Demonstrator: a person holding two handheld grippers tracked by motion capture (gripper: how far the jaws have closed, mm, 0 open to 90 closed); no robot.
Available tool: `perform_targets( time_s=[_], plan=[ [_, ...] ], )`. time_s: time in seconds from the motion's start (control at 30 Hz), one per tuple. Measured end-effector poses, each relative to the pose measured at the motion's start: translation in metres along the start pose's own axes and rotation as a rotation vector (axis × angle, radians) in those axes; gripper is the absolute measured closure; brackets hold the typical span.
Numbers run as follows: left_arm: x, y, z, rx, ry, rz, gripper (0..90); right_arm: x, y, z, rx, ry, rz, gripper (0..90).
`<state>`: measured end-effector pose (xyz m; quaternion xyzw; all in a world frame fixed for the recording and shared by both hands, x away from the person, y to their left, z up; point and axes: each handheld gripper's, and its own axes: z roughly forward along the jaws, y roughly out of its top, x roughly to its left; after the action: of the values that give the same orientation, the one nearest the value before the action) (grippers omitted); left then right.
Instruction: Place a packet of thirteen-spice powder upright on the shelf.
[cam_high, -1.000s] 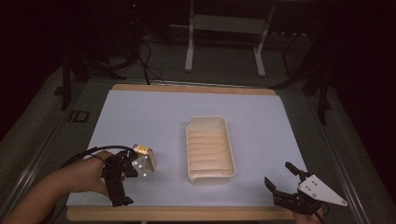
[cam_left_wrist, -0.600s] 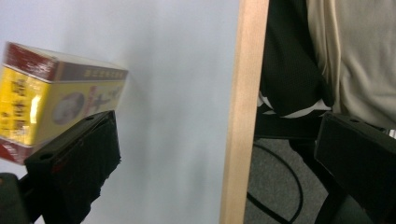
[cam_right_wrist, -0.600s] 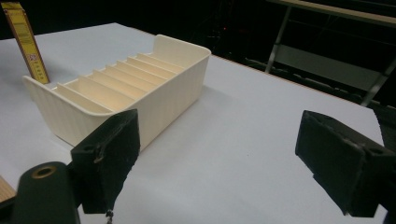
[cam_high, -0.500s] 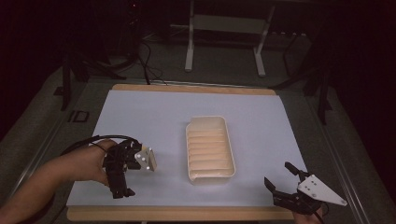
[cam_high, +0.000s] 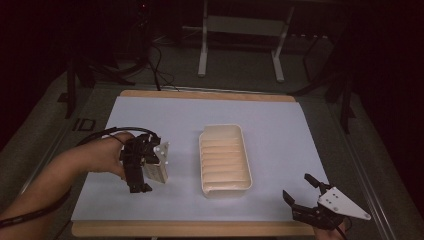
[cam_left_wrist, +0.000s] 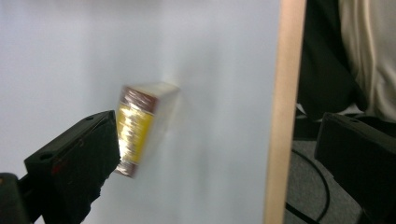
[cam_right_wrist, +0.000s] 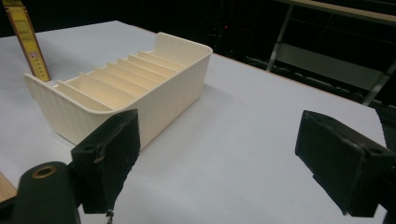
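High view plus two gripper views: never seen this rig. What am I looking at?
There is no robot here. A person holds a handheld two-jaw gripper in each hand. The high view comes from a fixed camera above the table. Each gripper view comes from a camera riding on that gripper and looking along its black jaws.

On the white surface lie a cream tray with ribbed dividers and a small yellow box, standing upright left of the tray.

The left gripper is open, with the box beside one jaw. The picture is too blurred to tell whether they touch. The right gripper is open near the table's front edge. Nothing is held.
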<state>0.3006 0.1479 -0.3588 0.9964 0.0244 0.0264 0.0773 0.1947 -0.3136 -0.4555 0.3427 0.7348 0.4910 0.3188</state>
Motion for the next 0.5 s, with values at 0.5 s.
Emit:
perform_targets(
  time_s=[0.5],
  plan=[
    [0.031, -0.004, 0.017, -0.001, 0.01, -0.016, 7.8, 0.0, 0.0, 0.0, -0.002, 0.008, -0.002, 14.2]
  ],
)
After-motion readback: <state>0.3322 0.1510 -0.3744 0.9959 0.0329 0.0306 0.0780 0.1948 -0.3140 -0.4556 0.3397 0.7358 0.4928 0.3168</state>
